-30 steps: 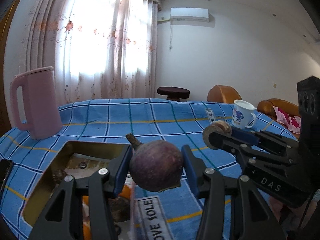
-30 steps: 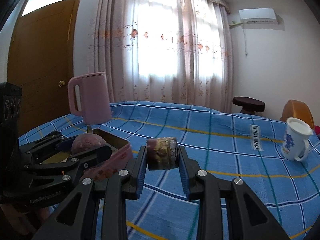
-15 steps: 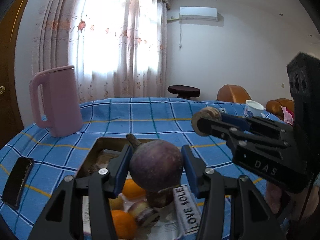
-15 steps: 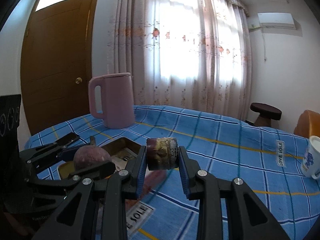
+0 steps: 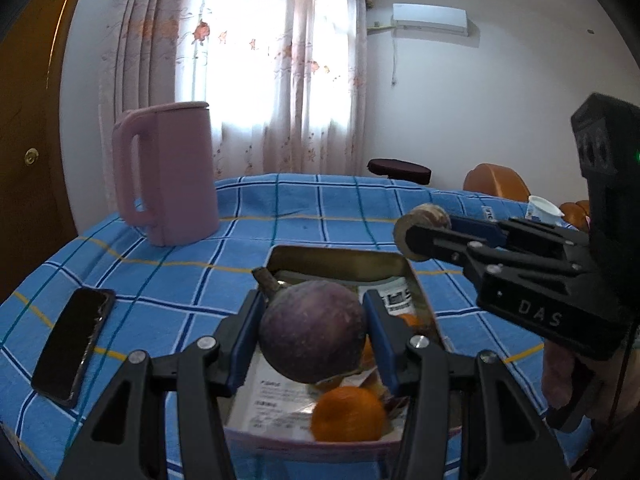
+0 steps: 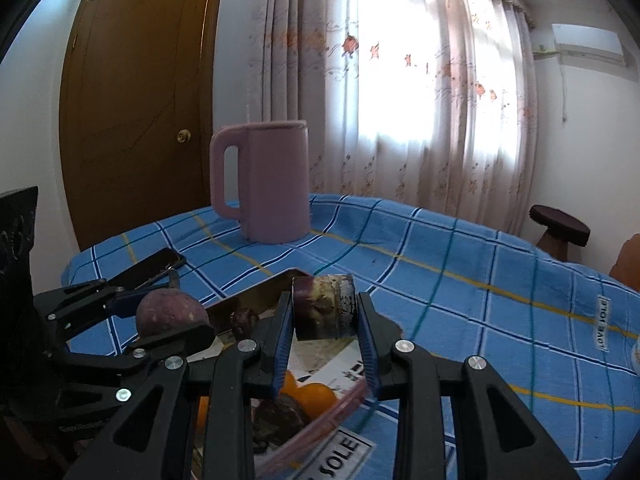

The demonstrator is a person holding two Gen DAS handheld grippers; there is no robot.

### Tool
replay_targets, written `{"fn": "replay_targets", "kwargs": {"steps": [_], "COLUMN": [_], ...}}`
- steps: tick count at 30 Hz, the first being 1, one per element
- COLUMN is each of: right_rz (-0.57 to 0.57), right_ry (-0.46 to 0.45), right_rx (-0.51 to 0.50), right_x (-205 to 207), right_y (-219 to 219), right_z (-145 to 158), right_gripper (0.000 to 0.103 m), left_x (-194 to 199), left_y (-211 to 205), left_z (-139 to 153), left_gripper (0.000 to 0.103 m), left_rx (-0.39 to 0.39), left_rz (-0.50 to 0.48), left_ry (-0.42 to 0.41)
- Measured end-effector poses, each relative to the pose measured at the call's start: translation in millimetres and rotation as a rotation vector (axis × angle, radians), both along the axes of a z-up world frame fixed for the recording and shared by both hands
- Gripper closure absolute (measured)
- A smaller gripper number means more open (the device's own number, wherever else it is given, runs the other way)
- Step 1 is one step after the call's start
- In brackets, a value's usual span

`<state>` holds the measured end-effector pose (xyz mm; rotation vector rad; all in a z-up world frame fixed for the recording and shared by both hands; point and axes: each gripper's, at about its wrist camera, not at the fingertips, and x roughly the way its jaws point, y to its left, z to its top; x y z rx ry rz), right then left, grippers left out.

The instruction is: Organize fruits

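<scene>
Both swung over tin (image 5: 340,258) since earlier; left gripper (image 5: 312,334) clamps purple fruit (image 5: 312,332), right gripper (image 6: 325,312) clamps fruit chunk (image 6: 324,306).

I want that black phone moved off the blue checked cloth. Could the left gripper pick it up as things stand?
Probably not yet. The left gripper is shut on a round purple fruit, so its jaws are full. The black phone lies uncovered on the cloth, with nothing on it.
</scene>
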<state>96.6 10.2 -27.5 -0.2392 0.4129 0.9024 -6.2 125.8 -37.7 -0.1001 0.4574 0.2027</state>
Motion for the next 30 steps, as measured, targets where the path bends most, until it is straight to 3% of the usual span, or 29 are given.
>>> {"fn": "replay_targets", "kwargs": {"steps": [15, 16, 19, 21, 24, 28, 30], "right_rz": [0.030, 0.024, 0.015, 0.016, 0.001, -0.041, -0.066], "right_ry": [0.179, 0.174, 0.181, 0.177, 0.160, 0.135, 0.118], "right_rx": [-0.205, -0.209, -0.191, -0.181, -0.170, -0.144, -0.122], "right_x": [26, 25, 25, 24, 18, 13, 10], "right_y": [49, 49, 44, 42, 33, 16, 5], "right_z": [-46, -48, -46, -44, -38, -26, -18], "right_gripper": [0.071, 0.068, 0.044, 0.043, 0.043, 0.043, 0.042], "left_x": [1, 0, -4, -7, -12, -20, -23], "left_y": [19, 20, 18, 17, 15, 13, 11], "left_z": [-23, -23, -19, -16, -9, 0, 4], "left_gripper": [0.050, 0.047, 0.033, 0.024, 0.022, 0.009, 0.008], "left_rx": [-0.017, -0.025, -0.017, 0.001, -0.001, 0.002, 0.002], "left_rz": [0.015, 0.018, 0.022, 0.033, 0.027, 0.031, 0.027], "left_ry": [0.097, 0.094, 0.081, 0.064, 0.038, 0.000, -0.020]}}
